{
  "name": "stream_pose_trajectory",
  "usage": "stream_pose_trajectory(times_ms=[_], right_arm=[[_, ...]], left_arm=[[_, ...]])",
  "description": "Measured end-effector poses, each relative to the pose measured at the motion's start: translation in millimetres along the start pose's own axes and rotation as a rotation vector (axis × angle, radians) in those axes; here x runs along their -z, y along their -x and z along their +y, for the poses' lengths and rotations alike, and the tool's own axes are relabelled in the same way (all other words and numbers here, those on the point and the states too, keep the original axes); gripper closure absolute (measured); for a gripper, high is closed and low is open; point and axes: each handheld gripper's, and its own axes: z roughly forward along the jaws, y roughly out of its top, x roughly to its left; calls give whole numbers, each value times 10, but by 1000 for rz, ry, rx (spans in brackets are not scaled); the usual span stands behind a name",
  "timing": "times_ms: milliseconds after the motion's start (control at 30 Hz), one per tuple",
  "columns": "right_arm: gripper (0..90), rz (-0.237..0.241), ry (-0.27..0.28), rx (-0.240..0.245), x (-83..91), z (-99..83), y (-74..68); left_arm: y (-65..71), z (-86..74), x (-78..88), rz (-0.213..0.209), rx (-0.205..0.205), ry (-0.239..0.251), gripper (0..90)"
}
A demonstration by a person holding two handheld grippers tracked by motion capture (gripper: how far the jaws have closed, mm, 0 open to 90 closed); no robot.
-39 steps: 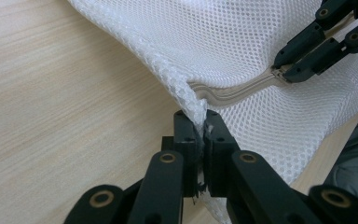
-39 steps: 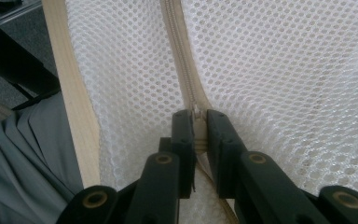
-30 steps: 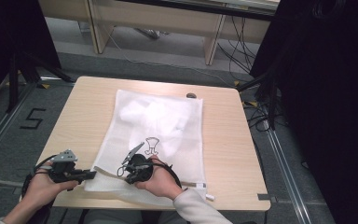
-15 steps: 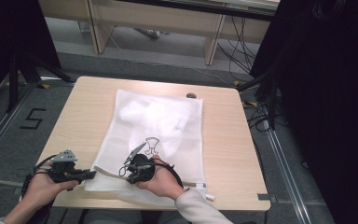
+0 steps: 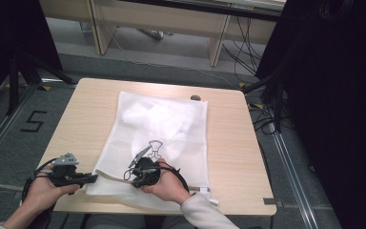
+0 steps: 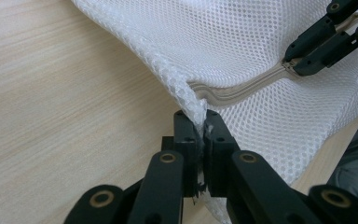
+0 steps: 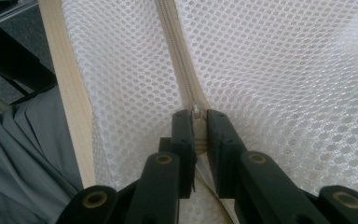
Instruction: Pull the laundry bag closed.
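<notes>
Left claw (image 6: 200, 140) is clamped on the mesh laundry bag's (image 5: 171, 129) corner by the surface's (image 5: 86, 109) near edge, right claw (image 7: 196, 135) pinching its zipper (image 7: 179, 60).

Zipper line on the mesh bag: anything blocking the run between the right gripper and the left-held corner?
Nothing visible does. The right gripper pinches the zipper, the left gripper clamps the mesh bag corner; bare zipper between.

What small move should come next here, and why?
Probably the right hand-held gripper should draw the zipper pull along the zipper, away from the left one. The left hand-held gripper is shut on the corner of the mesh laundry bag, anchoring it, and the right is shut on the pull.
</notes>
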Motion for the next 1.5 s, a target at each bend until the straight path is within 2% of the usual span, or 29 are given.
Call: stream_pose_trajectory(times_ms=[33, 133, 300, 333, 533, 600, 800, 1500], right_arm=[[823, -15, -3, -9, 5, -4, -2], [823, 2, -5, -6, 13, -15, 9], [823, -13, -4, -5, 24, -34, 23], [823, -2, -1, -1, 29, -40, 30], [823, -14, -7, -7, 44, -53, 32], [823, -12, -10, -26, 51, -57, 25], [823, -13, -5, -7, 61, -66, 39], [823, -19, -8, -28, 126, -144, 78]], left_arm=[[7, 2, 5, 10, 1, -3, 852], [-3, -1, -2, -4, 1, 3, 852], [-3, -2, 1, 6, 0, 3, 852], [-5, -1, 3, 6, -2, -3, 852], [-7, 0, 4, 9, -2, -6, 853], [-6, 1, 5, 11, -3, -7, 852], [-9, -2, 2, 8, -1, -3, 852], [-20, 2, -13, 11, -5, -16, 853]])
